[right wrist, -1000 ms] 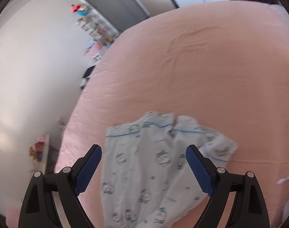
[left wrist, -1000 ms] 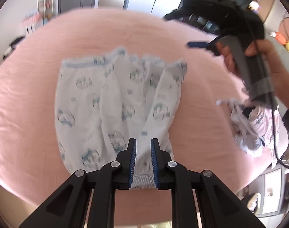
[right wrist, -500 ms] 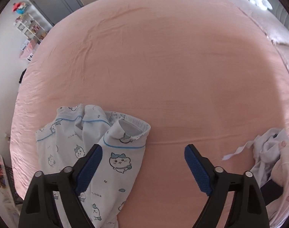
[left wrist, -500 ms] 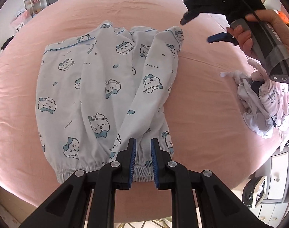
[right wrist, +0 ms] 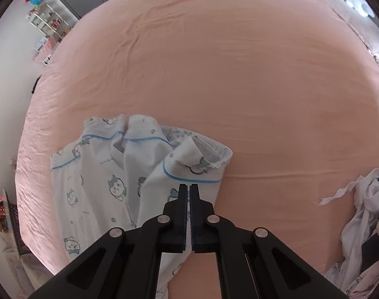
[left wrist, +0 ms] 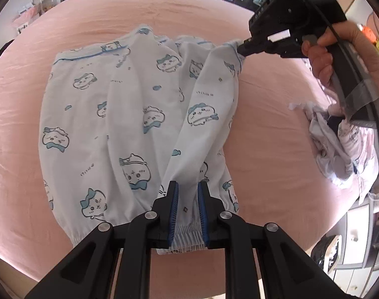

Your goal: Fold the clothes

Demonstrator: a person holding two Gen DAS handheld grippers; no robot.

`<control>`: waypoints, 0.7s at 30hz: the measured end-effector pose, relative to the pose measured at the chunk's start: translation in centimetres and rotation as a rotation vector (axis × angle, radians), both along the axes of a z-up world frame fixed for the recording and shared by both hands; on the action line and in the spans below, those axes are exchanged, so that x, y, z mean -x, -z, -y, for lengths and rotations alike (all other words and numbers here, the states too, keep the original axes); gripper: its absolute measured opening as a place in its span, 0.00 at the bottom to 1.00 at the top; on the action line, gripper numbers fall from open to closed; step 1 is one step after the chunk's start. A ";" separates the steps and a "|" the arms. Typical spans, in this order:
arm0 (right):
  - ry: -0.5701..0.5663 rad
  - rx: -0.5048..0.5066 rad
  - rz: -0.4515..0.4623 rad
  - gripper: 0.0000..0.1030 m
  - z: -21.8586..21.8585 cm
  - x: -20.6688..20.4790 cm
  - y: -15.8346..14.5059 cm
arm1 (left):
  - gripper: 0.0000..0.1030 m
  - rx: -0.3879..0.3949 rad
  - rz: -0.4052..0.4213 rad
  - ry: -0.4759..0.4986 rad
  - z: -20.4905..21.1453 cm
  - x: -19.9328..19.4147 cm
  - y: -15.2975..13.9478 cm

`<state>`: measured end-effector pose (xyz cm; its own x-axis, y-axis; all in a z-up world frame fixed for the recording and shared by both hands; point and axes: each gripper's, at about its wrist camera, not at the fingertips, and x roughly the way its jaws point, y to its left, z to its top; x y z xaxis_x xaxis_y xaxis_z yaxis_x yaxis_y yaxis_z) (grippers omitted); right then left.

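Left wrist view: the left gripper (left wrist: 187, 214) is nearly closed, pinching the elastic waistband of the printed pajama pants (left wrist: 129, 124), which lie on the pink bed (left wrist: 264, 124). They are soft, light and limp (best held by the hems). Right wrist view: the right gripper (right wrist: 188, 214) is clamped onto a cuff; the pants (right wrist: 99, 189) run lengthwise, waistband to cuffs, between the two grippers.

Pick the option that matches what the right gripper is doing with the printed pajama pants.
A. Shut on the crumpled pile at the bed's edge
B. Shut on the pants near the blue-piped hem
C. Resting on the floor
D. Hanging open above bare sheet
B: the right gripper has its jaws closed on the pajama pants just below the blue piping, while the crumpled pile lies untouched off to the side.
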<state>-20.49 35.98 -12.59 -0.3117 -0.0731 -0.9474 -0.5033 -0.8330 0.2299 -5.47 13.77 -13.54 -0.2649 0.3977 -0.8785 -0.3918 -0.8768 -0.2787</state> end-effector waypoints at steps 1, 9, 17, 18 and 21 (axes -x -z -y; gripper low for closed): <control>-0.014 0.001 -0.008 0.00 0.1 0.0 -0.2 | 0.11 -0.012 -0.004 -0.007 0.3 -0.1 -0.2; 0.000 0.055 0.006 0.00 0.2 -0.5 0.0 | 0.02 -0.029 -0.059 0.027 1.0 -0.4 -1.4; -0.005 0.078 0.097 0.02 0.5 -0.2 0.9 | 0.02 -0.003 -0.008 0.136 -0.7 0.7 0.6; -0.014 0.082 0.101 0.03 0.6 -0.1 1.0 | 0.02 -0.009 0.004 0.136 -0.7 0.9 0.6; -0.027 0.068 0.112 0.31 0.8 0.0 0.9 | 0.04 -0.030 0.031 0.130 -0.4 1.3 0.5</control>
